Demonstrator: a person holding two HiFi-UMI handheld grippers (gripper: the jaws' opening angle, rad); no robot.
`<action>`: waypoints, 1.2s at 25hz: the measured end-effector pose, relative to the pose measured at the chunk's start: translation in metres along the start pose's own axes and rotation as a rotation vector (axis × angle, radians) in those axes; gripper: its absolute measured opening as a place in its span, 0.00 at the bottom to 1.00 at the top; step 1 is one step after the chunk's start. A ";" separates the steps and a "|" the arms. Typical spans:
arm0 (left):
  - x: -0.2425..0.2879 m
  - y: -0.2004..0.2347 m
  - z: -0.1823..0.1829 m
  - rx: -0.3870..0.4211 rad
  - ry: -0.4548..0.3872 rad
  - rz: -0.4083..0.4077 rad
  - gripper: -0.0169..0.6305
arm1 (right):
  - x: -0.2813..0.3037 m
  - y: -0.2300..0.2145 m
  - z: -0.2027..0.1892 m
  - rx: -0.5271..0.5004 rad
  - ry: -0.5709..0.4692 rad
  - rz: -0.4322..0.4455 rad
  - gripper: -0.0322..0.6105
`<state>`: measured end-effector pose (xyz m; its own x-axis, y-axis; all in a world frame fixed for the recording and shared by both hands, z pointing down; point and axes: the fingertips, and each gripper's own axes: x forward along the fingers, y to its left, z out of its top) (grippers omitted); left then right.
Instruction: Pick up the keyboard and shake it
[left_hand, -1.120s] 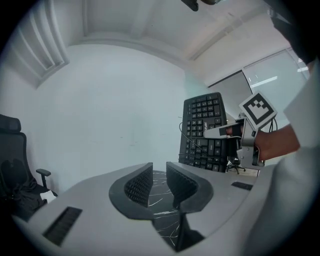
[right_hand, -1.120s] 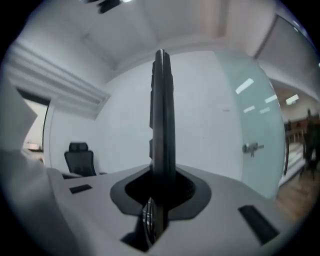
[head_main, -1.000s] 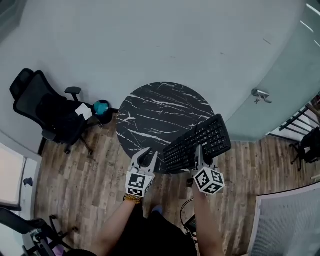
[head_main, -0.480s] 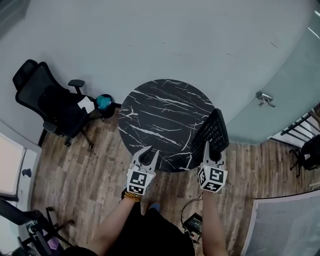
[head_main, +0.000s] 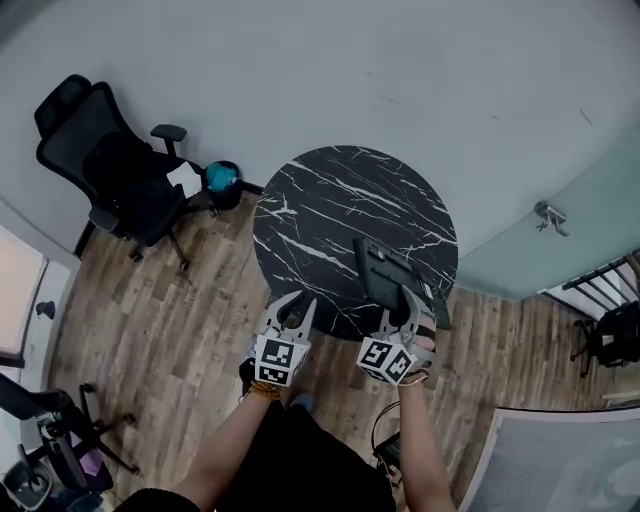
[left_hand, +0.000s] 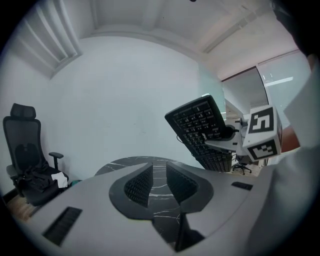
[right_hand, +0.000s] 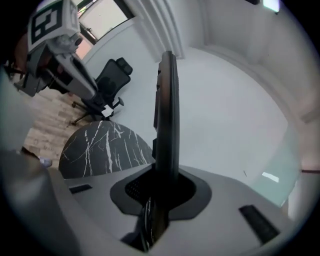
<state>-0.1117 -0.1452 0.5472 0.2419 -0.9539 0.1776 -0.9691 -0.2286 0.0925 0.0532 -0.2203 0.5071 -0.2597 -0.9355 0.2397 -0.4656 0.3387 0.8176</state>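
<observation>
The keyboard (head_main: 388, 276) flips, keys-up a second ago, underside showing now, swinging from right of frame toward centre as the right gripper (head_main: 406, 308) rolls leftward.

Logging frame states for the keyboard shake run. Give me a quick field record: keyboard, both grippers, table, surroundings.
keyboard: lifted off the table, tilted steeply, underside toward the head view
right gripper: shut on the keyboard's edge, which runs edge-on between its jaws
left gripper: jaws slightly apart, nothing between them, at the table's near edge
table: round, black marble-pattern top
surroundings: black office chair on wood floor, left of the table
</observation>
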 end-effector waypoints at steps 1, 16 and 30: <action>-0.003 0.005 -0.006 -0.008 0.005 0.011 0.16 | 0.002 0.014 0.001 -0.025 0.001 0.020 0.17; -0.040 -0.008 -0.024 0.075 0.019 -0.046 0.17 | -0.013 0.006 0.013 0.524 -0.063 0.100 0.17; -0.074 -0.166 -0.052 -0.302 0.072 -0.601 0.24 | -0.069 -0.031 -0.077 2.208 -0.313 0.161 0.17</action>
<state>0.0338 -0.0265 0.5700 0.7476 -0.6600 0.0734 -0.6116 -0.6413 0.4634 0.1501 -0.1741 0.5056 -0.3621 -0.9318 -0.0242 -0.2982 0.1404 -0.9441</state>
